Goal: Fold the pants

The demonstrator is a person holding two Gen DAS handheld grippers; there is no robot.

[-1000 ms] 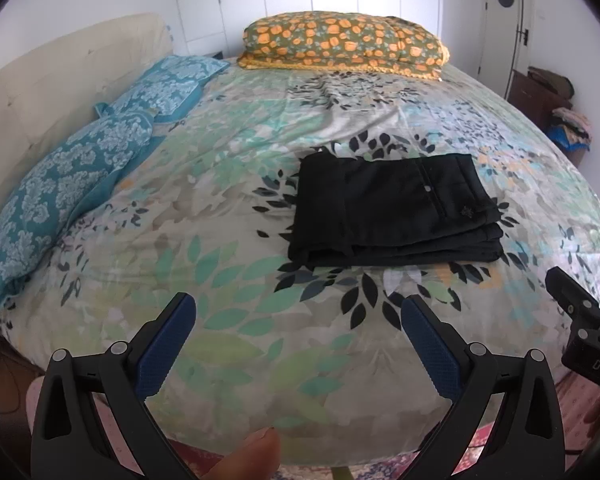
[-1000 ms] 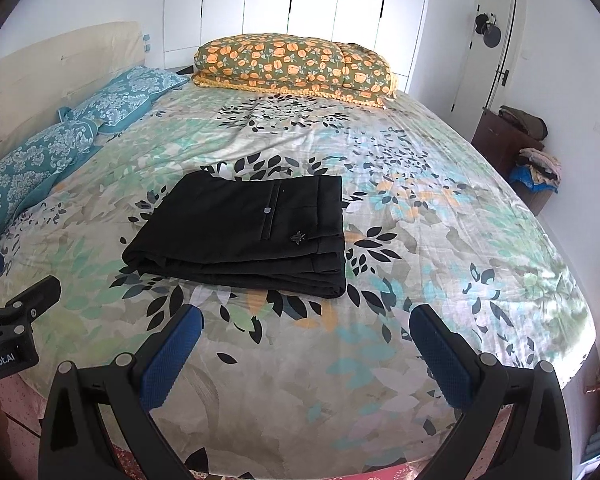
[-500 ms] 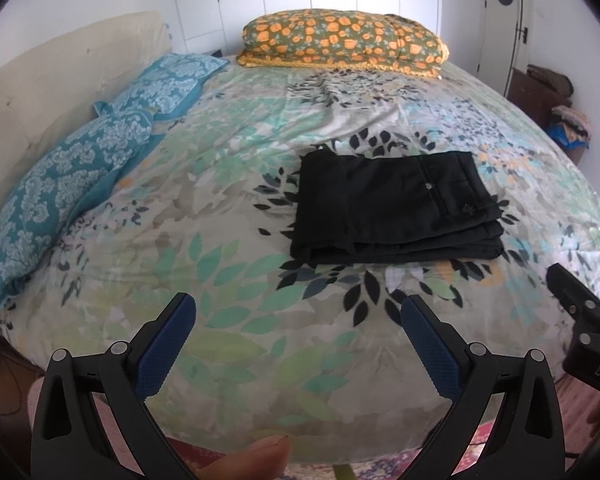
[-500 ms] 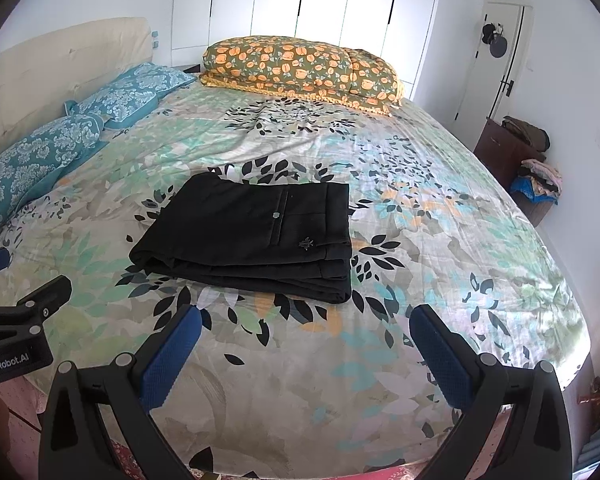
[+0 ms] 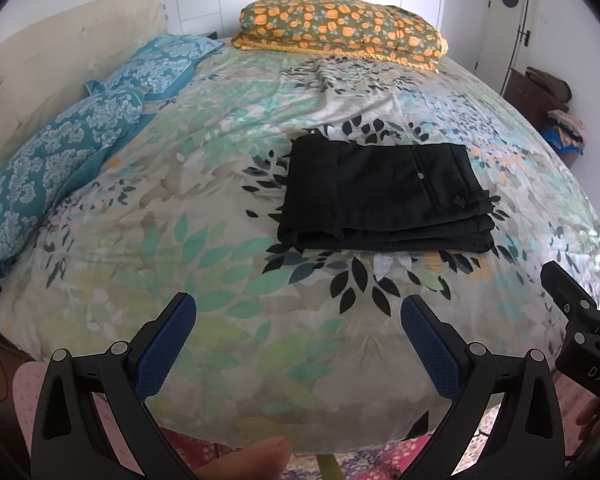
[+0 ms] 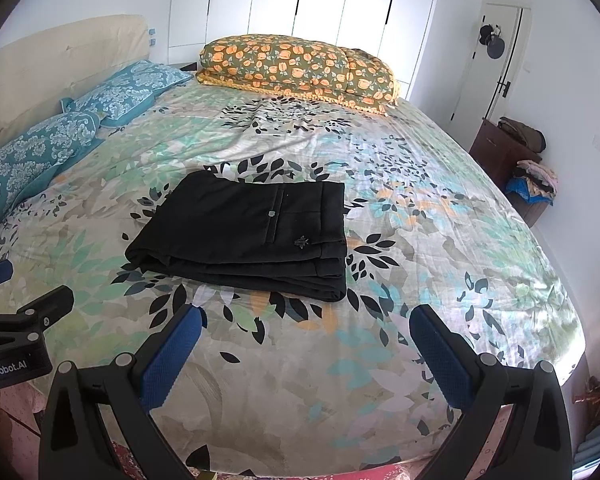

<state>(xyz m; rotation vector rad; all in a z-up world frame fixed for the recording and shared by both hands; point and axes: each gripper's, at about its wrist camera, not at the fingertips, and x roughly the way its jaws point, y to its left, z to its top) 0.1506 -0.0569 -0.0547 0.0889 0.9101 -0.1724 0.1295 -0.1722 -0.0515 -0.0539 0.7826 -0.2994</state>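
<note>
Left wrist view, nearest first: left gripper (image 5: 298,336) with blue-padded fingers (image 5: 165,346) spread wide, holding nothing, touching nothing, poised above the near edge of the bed (image 5: 220,320); a fingertip of the person's hand just below and between them. Off to the right of those fingers, part of the right gripper (image 5: 580,320), level with them and clear of the cloth. Right wrist view: right gripper (image 6: 304,350) likewise wide open and empty, fingers (image 6: 440,362) over bare bedspread. Ahead of both pairs and well apart from them, black pants (image 6: 252,232) folded into a flat, layered rectangle, stacked edges facing the fingers, button uppermost. Judged from that lie, folding complete or nearly so; step in hand most likely a withdrawal and a last check. To do it well: keep both pairs of fingers open and clear of the stack, avoid dragging the bedspread underneath, look along the near edge for slipped layers, and only if one sticks out, come in low and pinch that layer alone. Farther off, teal pillows (image 5: 80,152) to the left and an orange-flowered quilt (image 6: 296,66) at the far side.
</note>
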